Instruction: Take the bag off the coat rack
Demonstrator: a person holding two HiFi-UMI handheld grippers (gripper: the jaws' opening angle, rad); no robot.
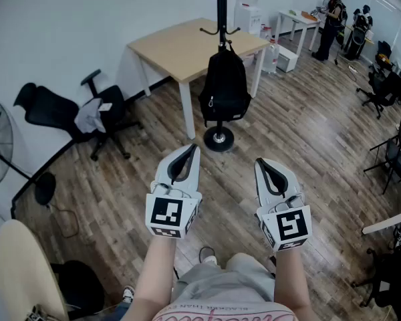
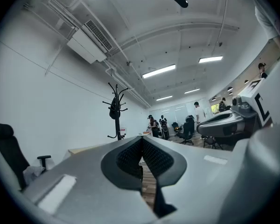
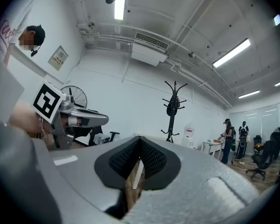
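Head view: black fabric backpack [image 1: 224, 89] hangs on black metal coat rack [image 1: 221, 12], well apart from left gripper [image 1: 190, 150] and right gripper [image 1: 261, 163], both closed, empty. Advise opening, then lifting its strap clear.

A black bag [image 1: 224, 89] on a black rack [image 1: 220, 9]; the floor [image 1: 307, 132] is grey-brown planks with wood grain, the table [image 1: 177, 45] has a pale tan top and white legs, and the wall [image 1: 67, 25] is white. The left gripper [image 1: 191, 148] and right gripper [image 1: 261, 162] are pale grey with black, finely textured pads [image 2: 130, 157], and each bears black-and-white square markers [image 1: 166, 212]. A black chair [image 1: 53, 116] carries a light grey cloth [image 1: 90, 116].
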